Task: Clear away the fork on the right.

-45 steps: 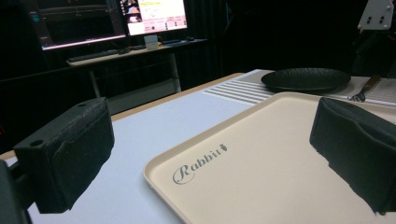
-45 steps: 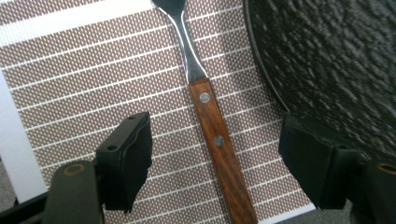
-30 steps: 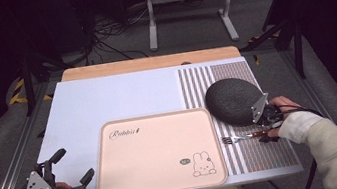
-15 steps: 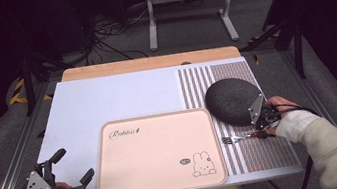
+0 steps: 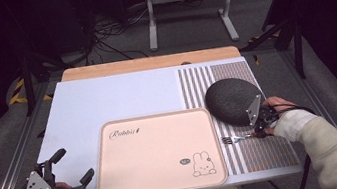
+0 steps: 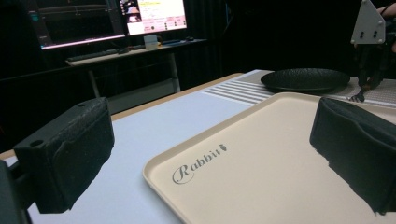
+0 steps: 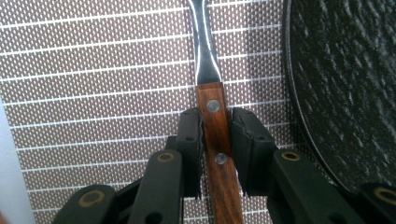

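Right tongs [image 7: 215, 135] point down, just clamped on fork [image 7: 210, 88].

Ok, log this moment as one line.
right gripper: jaws just closing onto fork handle | left gripper: open, idle | tray: bare

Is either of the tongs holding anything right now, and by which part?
The right tongs have just been closing and now pinch the fork by its wooden handle, near the metal neck. The left tongs stand open over the tray, holding nothing.
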Tool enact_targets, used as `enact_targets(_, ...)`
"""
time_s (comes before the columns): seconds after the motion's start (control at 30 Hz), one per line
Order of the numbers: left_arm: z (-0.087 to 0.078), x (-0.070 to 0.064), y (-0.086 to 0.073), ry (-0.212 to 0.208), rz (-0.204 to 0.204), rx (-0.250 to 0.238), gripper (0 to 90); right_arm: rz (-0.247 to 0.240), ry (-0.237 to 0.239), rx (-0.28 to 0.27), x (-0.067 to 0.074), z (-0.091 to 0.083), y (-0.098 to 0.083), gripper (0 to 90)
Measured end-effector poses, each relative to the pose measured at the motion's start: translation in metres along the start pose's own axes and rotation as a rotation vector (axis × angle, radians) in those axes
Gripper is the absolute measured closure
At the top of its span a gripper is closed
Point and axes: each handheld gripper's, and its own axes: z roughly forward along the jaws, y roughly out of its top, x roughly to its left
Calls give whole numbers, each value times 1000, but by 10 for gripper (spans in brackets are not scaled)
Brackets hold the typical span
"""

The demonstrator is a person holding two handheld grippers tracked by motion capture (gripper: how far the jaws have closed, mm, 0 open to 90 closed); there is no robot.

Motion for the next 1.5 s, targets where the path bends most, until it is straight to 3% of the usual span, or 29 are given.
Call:
enact_targets(0.3, 0, 0, 0, 1, 0, 0, 2, -17, 13, 8, 2, -2, 1, 773)
enact_targets(0.67, 0, 0, 0, 2, -1, 1, 2, -14, -8, -7, 6, -16, -1, 775)
enact_targets(1.23, 0, 1, 0, 5, -4, 1, 2, -18, -74, -119, 17, -58, 5, 776)
enact_targets(1.5, 0, 1, 0, 6, -4, 0, 2, 14, -94, -140, 26, -71, 17, 776)
